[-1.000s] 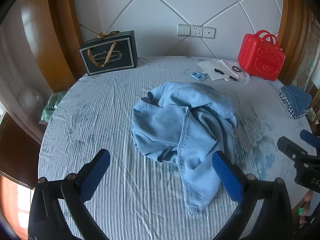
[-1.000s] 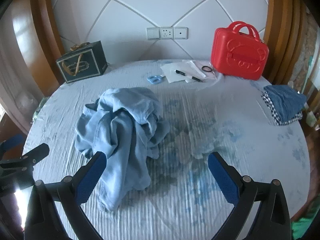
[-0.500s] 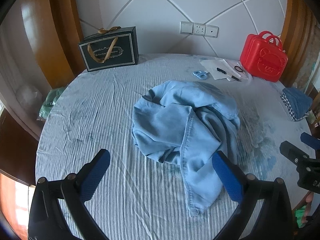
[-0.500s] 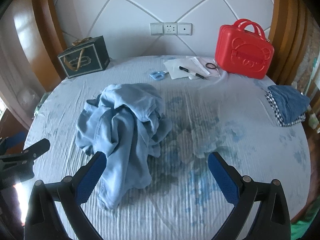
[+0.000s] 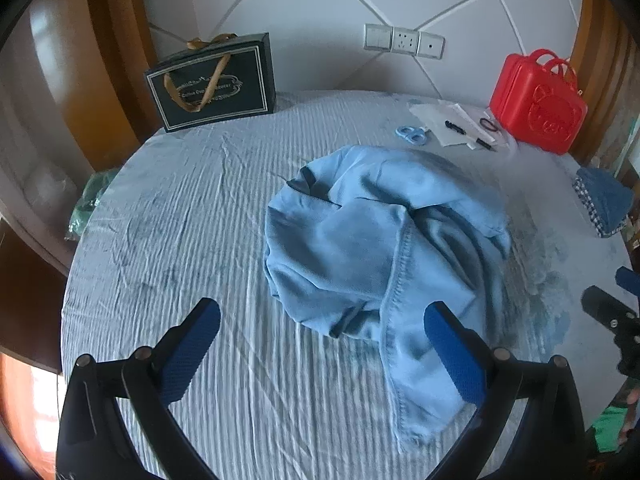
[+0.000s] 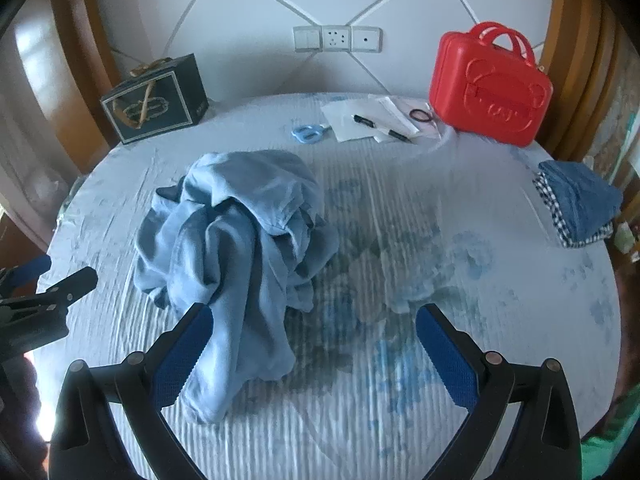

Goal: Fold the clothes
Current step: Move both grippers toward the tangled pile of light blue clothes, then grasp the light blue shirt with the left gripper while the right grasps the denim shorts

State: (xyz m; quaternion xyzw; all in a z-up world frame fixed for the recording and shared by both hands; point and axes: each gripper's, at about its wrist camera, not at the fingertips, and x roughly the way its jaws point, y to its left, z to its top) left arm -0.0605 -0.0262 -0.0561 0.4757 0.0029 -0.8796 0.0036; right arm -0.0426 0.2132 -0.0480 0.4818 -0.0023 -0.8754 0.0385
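Both tools are spread wide and holding nothing, left tool (image 5: 320,344) and right tool (image 6: 312,344) hovering over the crumpled light blue garment (image 5: 384,248) heaped mid-bench (image 5: 180,240). My worry: I pinch several bunched layers at once, or snag that wrinkly cloth cover underneath and drag the whole heap

One crumpled garment (image 5: 384,248), two gift-style cases.
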